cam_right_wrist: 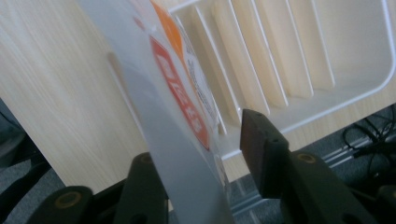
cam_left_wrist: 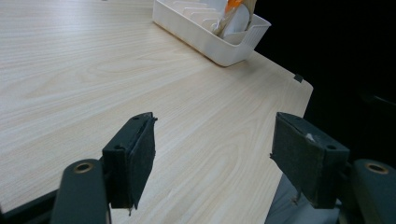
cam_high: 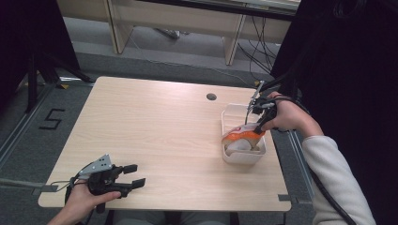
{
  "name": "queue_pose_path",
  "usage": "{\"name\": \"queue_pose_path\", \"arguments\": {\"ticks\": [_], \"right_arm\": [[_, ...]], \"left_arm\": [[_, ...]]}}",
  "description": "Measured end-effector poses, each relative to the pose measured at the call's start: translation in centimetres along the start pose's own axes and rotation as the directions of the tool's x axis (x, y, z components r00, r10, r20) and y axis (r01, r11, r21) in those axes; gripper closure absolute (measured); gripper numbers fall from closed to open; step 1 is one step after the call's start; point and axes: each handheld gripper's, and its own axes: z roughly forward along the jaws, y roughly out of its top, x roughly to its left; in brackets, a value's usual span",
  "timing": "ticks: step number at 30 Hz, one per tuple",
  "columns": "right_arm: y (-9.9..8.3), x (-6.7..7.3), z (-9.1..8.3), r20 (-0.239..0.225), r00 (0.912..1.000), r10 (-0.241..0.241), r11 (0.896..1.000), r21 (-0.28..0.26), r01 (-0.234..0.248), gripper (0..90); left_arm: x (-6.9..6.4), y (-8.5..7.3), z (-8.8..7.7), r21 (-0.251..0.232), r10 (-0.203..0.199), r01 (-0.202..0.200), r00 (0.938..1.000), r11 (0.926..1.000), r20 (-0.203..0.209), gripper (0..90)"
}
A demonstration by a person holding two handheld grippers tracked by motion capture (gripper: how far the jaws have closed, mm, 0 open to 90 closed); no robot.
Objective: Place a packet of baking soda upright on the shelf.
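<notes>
A flat pouch [cam_high: 241, 136] with an orange and white label stands on edge in a white slotted tray [cam_high: 244, 160] at the table's right side. My right gripper [cam_high: 257, 125] reaches down to the pouch's top from the right. In the right gripper view the pouch [cam_right_wrist: 173, 93] runs between the jaws of the open right gripper [cam_right_wrist: 201, 144]. It leans on the left jaw, with a gap to the right pad [cam_right_wrist: 257, 140]. The tray's dividers [cam_right_wrist: 299, 56] lie beyond. My left gripper [cam_high: 133, 176] rests open and holds nothing at the front left edge, pointing toward the tray [cam_left_wrist: 210, 44].
A round cable hole [cam_high: 211, 97] sits in the table near its far edge, left of the tray. The tray stands close to the table's right edge [cam_high: 277, 154]. Wide bare wood [cam_high: 155, 131] lies between the two grippers. Cables [cam_high: 258, 42] hang behind the table.
</notes>
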Motion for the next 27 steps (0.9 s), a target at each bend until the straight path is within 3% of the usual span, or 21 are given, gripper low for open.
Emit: {"name": "queue_pose_path", "arguments": {"ticks": [1, 4, 7, 8, 9, 10, 11, 14, 17, 18, 20, 21, 22, 27], "right_arm": [[0.0, 0.3, -0.3, -0.022, 0.9997, 0.01, 1.0, -0.023, -0.011, 59.0], [0.3, 0.8, -1.4, -0.021, 0.9997, -0.016, 0.995, -0.096, 0.014, 54.2], [0.5, 1.2, -1.9, -0.02, 0.9998, -0.002, 0.992, -0.123, 0.0, 52.4], [0.9, 1.5, -2.3, -0.03, 0.9995, -0.005, 0.984, -0.179, 0.0, 51.1], [1.0, 1.9, -2.5, -0.025, 0.9994, 0.023, 0.975, -0.222, -0.028, 49.9], [1.0, 1.9, -2.5, -0.025, 0.9994, 0.023, 0.975, -0.222, -0.028, 49.9], [1.4, 2.3, -2.7, -0.04, 0.9991, -0.015, 0.96, -0.281, 0.003, 49.3], [1.9, 3.0, -2.9, -0.053, 0.9986, -0.002, 0.955, -0.295, -0.014, 49.3], [2.7, 3.8, -2.8, -0.055, 0.9981, -0.026, 0.945, -0.327, 0.006, 50.1], [3.0, 4.1, -2.8, -0.062, 0.998, -0.013, 0.942, -0.336, -0.008, 50.1], [3.5, 4.7, -2.6, -0.069, 0.9976, -0.011, 0.929, -0.371, -0.016, 53.2], [3.9, 5.1, -2.5, -0.061, 0.9981, 0.005, 0.913, -0.406, -0.03, 52.8], [3.9, 5.1, -2.5, -0.061, 0.9981, 0.005, 0.913, -0.406, -0.03, 52.8], [4.7, 6.7, -1.7, -0.068, 0.9976, 0.015, 0.881, -0.47, -0.045, 53.0]], "left_arm": [[0.0, 0.0, 0.0, 0.0, -0.009, 0.009, 1.0, 1.0, -0.002, 29.5], [-0.2, 0.0, 0.0, 0.001, -0.021, 0.021, 0.9996, 0.9998, -0.017, 29.5], [-0.2, 0.0, 0.0, 0.0, -0.023, 0.023, 0.9996, 0.9997, -0.016, 29.4], [-0.2, 0.0, 0.0, 0.001, -0.021, 0.021, 0.9997, 0.9998, -0.015, 29.4], [-0.2, 0.0, 0.0, 0.001, -0.021, 0.021, 0.9996, 0.9998, -0.019, 29.3], [-0.2, 0.0, 0.0, 0.001, -0.021, 0.021, 0.9996, 0.9998, -0.019, 29.3], [-0.1, 0.0, 0.0, 0.001, -0.021, 0.021, 0.9996, 0.9998, -0.018, 29.2], [-0.1, 0.0, 0.0, 0.001, -0.022, 0.022, 0.9996, 0.9998, -0.019, 29.0], [-0.1, 0.0, 0.0, -0.003, -0.019, 0.019, 0.9997, 0.9998, -0.015, 28.8], [-0.1, 0.0, 0.0, -0.002, -0.008, 0.008, 0.9998, 1.0, -0.016, 28.6], [0.0, 0.0, 0.0, -0.005, 0.001, -0.001, 0.9999, 1.0, -0.014, 28.4], [-0.1, 0.0, 0.0, -0.008, -0.017, 0.017, 0.9996, 0.9998, -0.022, 28.0], [-0.1, 0.0, -0.1, -0.009, -0.015, 0.015, 0.9996, 0.9999, -0.023, 28.0], [0.1, 0.0, -0.1, 0.002, 0.002, -0.002, 0.9998, 1.0, -0.021, 28.1]]}}
